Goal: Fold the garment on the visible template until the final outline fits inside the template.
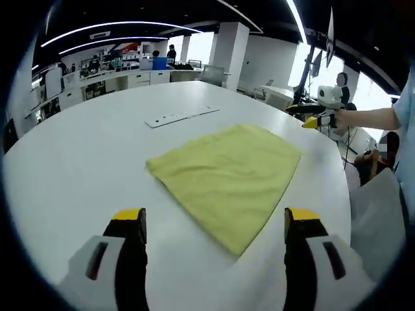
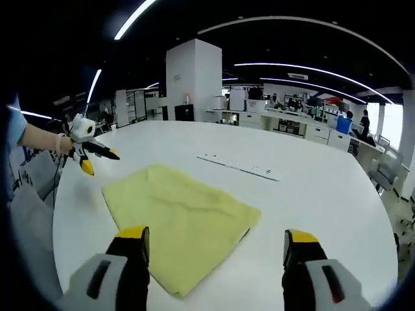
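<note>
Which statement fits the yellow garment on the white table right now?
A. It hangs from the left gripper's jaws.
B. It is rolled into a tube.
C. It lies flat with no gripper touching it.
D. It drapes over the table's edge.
C: the yellow garment lies spread flat on the white table, and the left gripper and right gripper are open, clear of it.

A large white table point(image 1: 78, 155) with a rounded edge stood in an open-plan office. Set flush into its top lay a long white strip panel point(image 1: 181, 116). Behind the table rose a square white pillar point(image 2: 192, 79), and beyond it ran rows of white desks and counters point(image 2: 292, 123) cluttered with equipment. The ceiling above the table was dark, crossed by curved white light strips point(image 2: 311, 23). To one side of the pillar, bright windows point(image 1: 369, 91) let in daylight. People stood far off among the desks.
</note>
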Demonstrator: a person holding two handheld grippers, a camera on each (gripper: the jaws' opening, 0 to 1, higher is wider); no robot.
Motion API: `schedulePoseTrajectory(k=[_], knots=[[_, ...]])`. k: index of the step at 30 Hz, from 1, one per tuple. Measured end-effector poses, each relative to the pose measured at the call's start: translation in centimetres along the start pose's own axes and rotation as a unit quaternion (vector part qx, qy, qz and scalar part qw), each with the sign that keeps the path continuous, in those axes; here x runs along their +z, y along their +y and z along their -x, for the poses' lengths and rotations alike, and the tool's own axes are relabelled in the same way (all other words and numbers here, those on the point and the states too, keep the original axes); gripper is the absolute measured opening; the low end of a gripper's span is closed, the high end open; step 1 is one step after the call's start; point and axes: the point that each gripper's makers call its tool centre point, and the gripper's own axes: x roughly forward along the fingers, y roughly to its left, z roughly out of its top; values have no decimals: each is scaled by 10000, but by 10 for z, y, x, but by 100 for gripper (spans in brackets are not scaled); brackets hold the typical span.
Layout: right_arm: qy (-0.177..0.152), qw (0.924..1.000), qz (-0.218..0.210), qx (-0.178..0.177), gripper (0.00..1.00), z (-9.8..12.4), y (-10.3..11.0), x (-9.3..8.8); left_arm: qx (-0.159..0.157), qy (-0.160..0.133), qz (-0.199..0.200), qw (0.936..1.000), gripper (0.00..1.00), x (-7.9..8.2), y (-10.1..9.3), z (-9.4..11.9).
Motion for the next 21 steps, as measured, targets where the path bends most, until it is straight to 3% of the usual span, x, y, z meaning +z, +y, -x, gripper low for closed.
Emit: schedulePoseTrajectory(k=[5, 9, 11, 17, 21], knots=[[35, 10000, -88, -21, 80, 10, 2, -10, 20, 38, 49, 10000, 81, -4, -2, 3], [76, 9990, -438, 52, 72, 16, 9, -23, -61, 172, 105, 9998, 75, -13, -8, 3], [54, 9971, -748, 164, 64, 19, 17, -30, -71, 256, 104, 9996, 72, -21, -11, 2], [395, 9939, -993, 277, 41, 25, 32, -64, -176, 413, 310, 9985, 61, -43, -20, 1], [501, 9921, -1106, 326, 27, 25, 39, -75, -278, 497, 376, 9977, 55, -52, -27, 0]])
